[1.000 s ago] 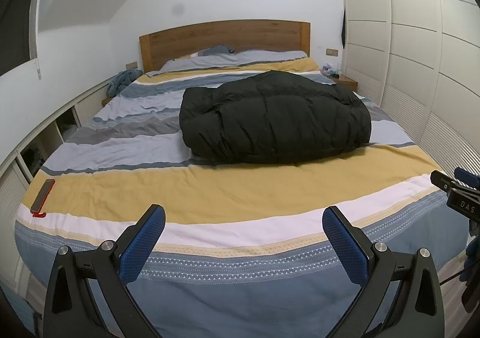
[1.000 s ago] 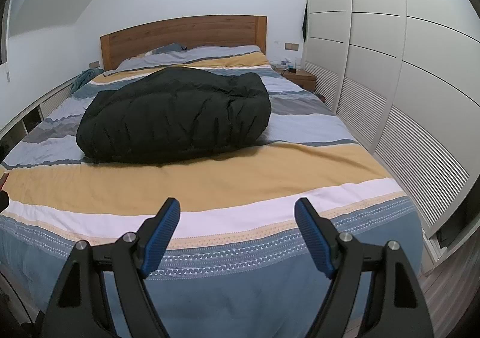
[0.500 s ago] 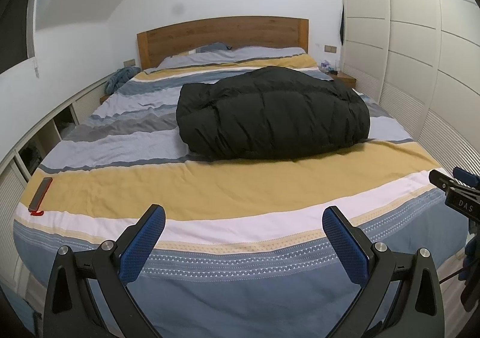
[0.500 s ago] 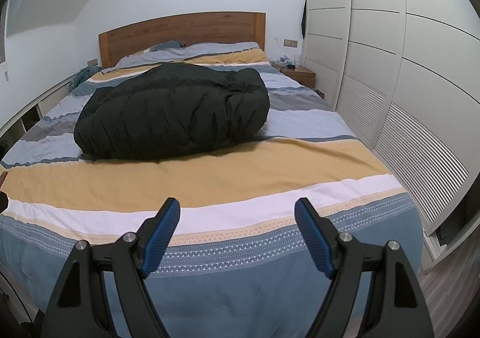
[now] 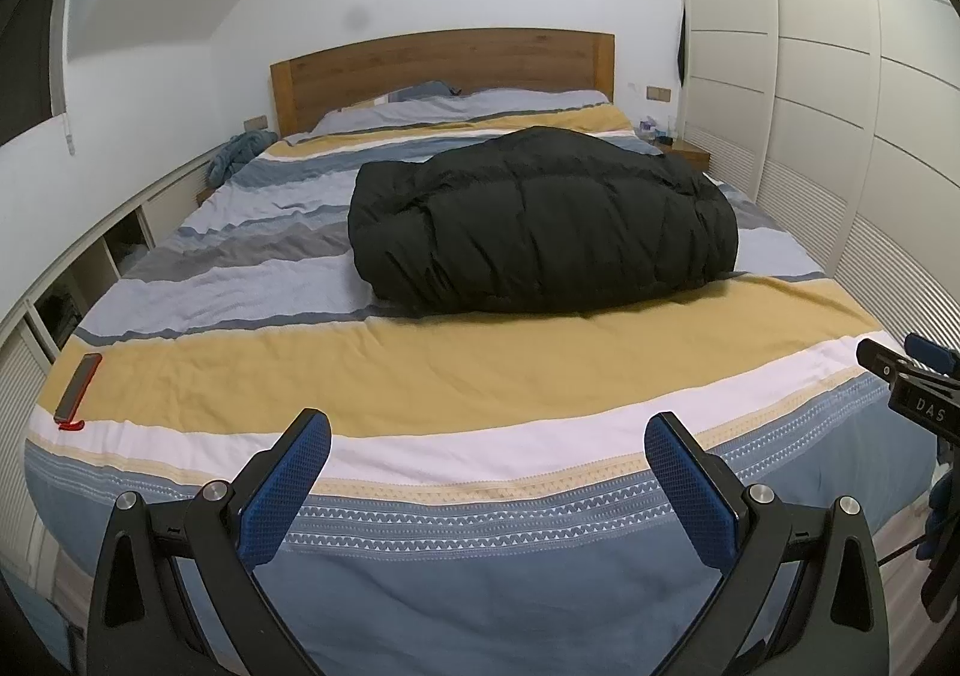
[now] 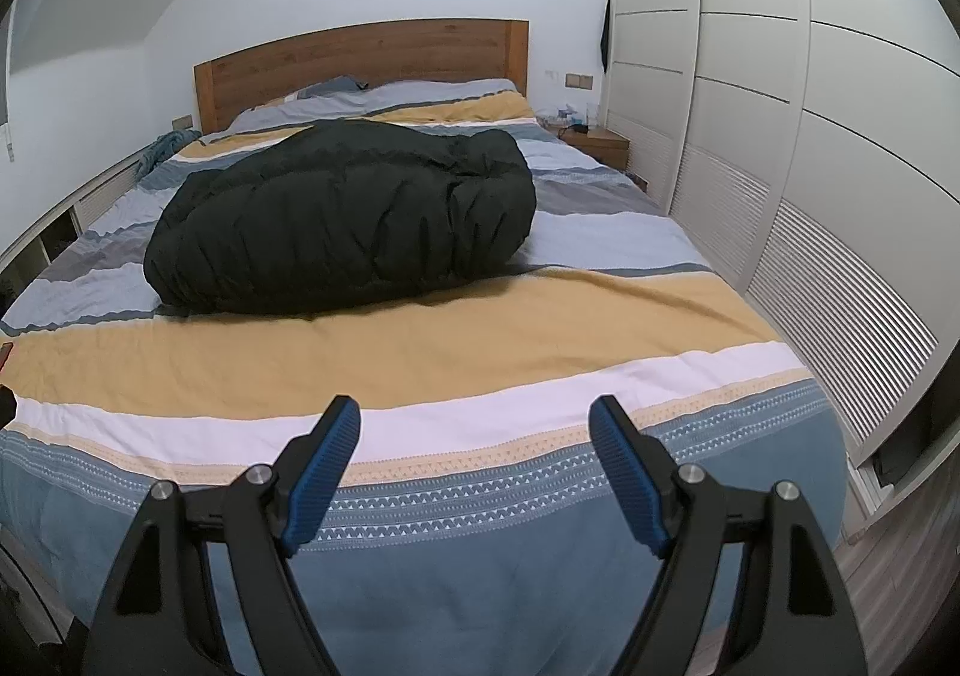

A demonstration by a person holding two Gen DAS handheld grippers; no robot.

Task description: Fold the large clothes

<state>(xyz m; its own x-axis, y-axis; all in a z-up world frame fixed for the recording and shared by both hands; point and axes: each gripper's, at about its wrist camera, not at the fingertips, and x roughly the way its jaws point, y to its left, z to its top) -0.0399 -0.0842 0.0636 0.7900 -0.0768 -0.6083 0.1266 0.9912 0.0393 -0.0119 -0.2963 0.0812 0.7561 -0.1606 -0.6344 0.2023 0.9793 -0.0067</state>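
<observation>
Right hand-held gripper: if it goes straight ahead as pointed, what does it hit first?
Likely the striped duvet at the foot of the bed, not the black puffy coat, which lies further up. The right hand-held gripper is open and empty; depth is uncertain.

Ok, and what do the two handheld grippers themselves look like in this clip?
Both match: the left gripper and right gripper have black angular frames with triangular cut-outs and silver round bolts. Each finger ends in a blue textured pad. In the left wrist view, the right gripper's side shows at the edge, bearing a black block lettered DAS. No sleeves or cables are clearly visible.
</observation>
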